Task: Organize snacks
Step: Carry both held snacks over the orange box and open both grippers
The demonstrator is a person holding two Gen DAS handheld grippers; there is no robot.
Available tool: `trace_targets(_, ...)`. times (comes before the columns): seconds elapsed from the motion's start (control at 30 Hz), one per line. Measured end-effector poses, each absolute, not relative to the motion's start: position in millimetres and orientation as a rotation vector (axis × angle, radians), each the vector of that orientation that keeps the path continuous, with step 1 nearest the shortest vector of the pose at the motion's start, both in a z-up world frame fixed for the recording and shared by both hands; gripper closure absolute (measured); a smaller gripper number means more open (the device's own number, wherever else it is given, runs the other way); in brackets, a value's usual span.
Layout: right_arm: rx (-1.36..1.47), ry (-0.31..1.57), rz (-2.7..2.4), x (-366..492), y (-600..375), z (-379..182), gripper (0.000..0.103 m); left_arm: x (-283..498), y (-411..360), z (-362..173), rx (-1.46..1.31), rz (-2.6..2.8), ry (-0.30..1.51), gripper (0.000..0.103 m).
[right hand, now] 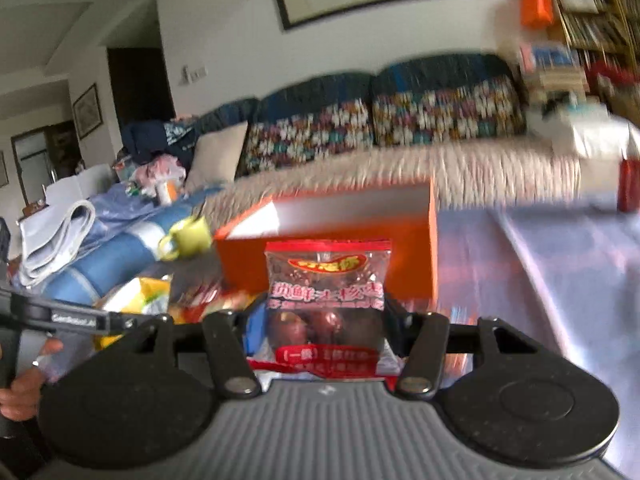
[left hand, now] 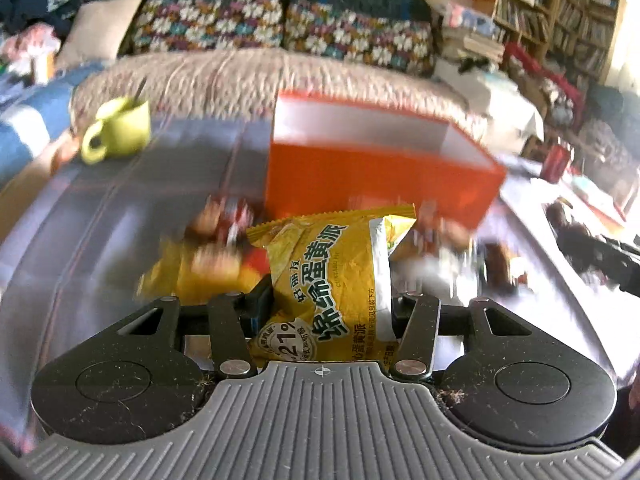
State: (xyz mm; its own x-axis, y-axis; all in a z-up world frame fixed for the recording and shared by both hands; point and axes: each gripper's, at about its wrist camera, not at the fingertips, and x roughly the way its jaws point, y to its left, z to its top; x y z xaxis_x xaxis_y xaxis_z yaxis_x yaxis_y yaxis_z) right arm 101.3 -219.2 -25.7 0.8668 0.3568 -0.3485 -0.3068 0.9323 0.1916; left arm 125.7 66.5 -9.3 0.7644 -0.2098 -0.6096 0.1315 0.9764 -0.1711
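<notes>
Left hand-held gripper (left hand: 326, 304): I have it clamped on a yellow custard-pie packet (left hand: 336, 280), which stands upright between the jaws, pinched low on the wrapper, its crimped top free
Right hand-held gripper (right hand: 320, 320): I have it closed on a clear red-trimmed date packet (right hand: 326, 300), the dark fruit visible through the film, the packet upright between the jaws
Orange box (left hand: 380, 168): open-topped and pale inside, it sits on the desk (left hand: 100, 220) just beyond both packets; I judge it the place the snacks are meant to go
Loose snacks (left hand: 208, 248): a blurred heap of yellow and red wrappers lies on the desk, below and left of the custard-pie packet, in front of the box
Green mug (left hand: 120, 132): it stands near the desk's far left edge with a spoon handle poking out, well apart from the box
Risk, left: the slick wrapper is held low and could slide out or fold over on the way, dropping short of the box
Risk, right: the film could crumple and the dates shift, tipping the packet against the near wall of the box
Risk, both: two grippers heading for one opening could knock each other or shove the light box along the desk
Focus: both views are smeared, so I cannot judge clearance over the rim
</notes>
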Motion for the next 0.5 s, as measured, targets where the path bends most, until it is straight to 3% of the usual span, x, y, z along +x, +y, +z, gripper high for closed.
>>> trace_targets(0.27, 0.023, 0.376, 0.312, 260.7, -211.3, -2.7, 0.045, 266.9, 43.2, 27.9, -0.129, -0.189, 0.598, 0.09)
trace_targets(0.5, -0.049, 0.456, 0.373, 342.8, -177.9, -22.8, 0.045, 348.0, 19.9, 10.9, -0.076, -0.184, 0.633, 0.089)
